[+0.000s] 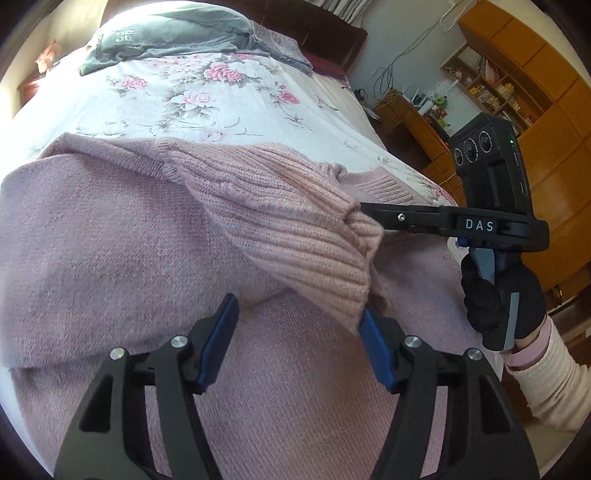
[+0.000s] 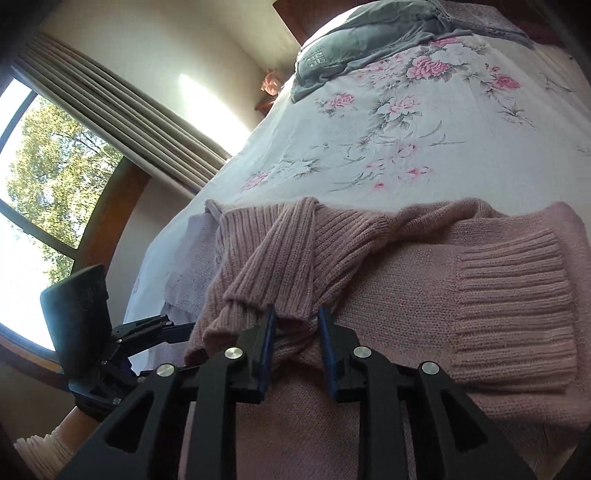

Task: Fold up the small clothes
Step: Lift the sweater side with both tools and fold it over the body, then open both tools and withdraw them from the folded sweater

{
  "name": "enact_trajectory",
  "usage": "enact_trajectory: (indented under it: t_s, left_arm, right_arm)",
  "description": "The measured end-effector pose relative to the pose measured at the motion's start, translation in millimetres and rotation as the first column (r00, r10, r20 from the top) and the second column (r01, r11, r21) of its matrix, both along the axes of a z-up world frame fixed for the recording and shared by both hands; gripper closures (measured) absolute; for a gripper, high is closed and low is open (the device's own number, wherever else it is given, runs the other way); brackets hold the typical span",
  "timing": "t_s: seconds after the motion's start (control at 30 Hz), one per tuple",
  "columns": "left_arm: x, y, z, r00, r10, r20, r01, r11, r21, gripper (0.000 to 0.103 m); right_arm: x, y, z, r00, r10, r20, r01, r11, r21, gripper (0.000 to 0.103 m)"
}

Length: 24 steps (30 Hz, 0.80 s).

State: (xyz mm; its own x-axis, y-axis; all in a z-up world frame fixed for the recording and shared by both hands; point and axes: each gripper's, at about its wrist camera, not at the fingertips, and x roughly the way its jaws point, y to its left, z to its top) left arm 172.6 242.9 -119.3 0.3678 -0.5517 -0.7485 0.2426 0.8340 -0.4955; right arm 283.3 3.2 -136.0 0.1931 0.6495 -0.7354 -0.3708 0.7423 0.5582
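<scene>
Left wrist view: the bed (image 1: pixel 221 107), covered by a floral sheet, fills most of the frame. A pink sweater (image 1: pixel 129 240) lies spread across its near part. A grey garment (image 1: pixel 166 33) lies at the far end of the bed. A wooden desk (image 1: pixel 413 118) and shelves (image 1: pixel 491 85) stand beyond the bed's right side.

The ribbed sleeve (image 1: pixel 288 221) lies folded across the sweater body, its cuff bunched. The right gripper (image 1: pixel 364 207), held by a gloved hand (image 1: pixel 495 295), reaches in from the right; its tip is at the cuff. The left gripper (image 1: pixel 299 317) has its jaws wide apart, with nothing between them; the right pad touches the cuff edge.

Right wrist view: the right gripper (image 2: pixel 297 332) jaws stand slightly apart. The cuff (image 2: pixel 273 280) sits at their tips; whether it is clamped cannot be determined. A window (image 2: pixel 44 192) and curtain (image 2: pixel 122 122) occupy the left.
</scene>
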Motion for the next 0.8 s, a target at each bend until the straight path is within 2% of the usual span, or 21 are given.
enact_trajectory:
  t_s: [0.07, 0.17, 0.37, 0.53, 0.67, 0.8]
  left_arm:
    - [-21.6, 10.4, 6.9, 0.999, 0.038, -0.002, -0.038, 0.999, 0.029, 0.038]
    - [-60.2, 26.7, 17.2, 0.993, 0.12, 0.001, -0.12, 0.989, 0.089, 0.037]
    - [-141.7, 52.9, 19.8, 0.956, 0.289, -0.039, -0.276, 0.939, 0.205, 0.035]
    - [-206.2, 73.0, 27.5, 0.929, 0.361, -0.081, -0.331, 0.908, 0.257, 0.032]
    - [-246.4, 80.3, 26.8, 0.917, 0.383, -0.112, -0.329, 0.885, 0.329, 0.03]
    - [-271.9, 92.6, 17.1, 0.893, 0.422, -0.155, -0.352, 0.871, 0.343, 0.03]
  right_arm:
    - [-19.9, -11.1, 14.9, 1.0, -0.007, 0.03, 0.007, 1.0, 0.016, 0.073]
    - [-56.5, -27.4, 30.0, 0.998, -0.016, 0.065, 0.017, 1.0, -0.01, 0.07]
    - [-135.9, -55.8, 32.9, 0.997, -0.028, 0.07, 0.034, 0.996, -0.084, 0.066]
    - [-206.2, -80.3, 27.1, 0.997, -0.054, 0.046, 0.06, 0.99, -0.131, 0.057]
    - [-244.9, -96.8, 26.8, 0.996, -0.084, 0.024, 0.086, 0.988, -0.131, 0.057]
    - [-273.3, -109.5, 30.4, 0.997, -0.072, 0.041, 0.078, 0.983, -0.166, 0.057]
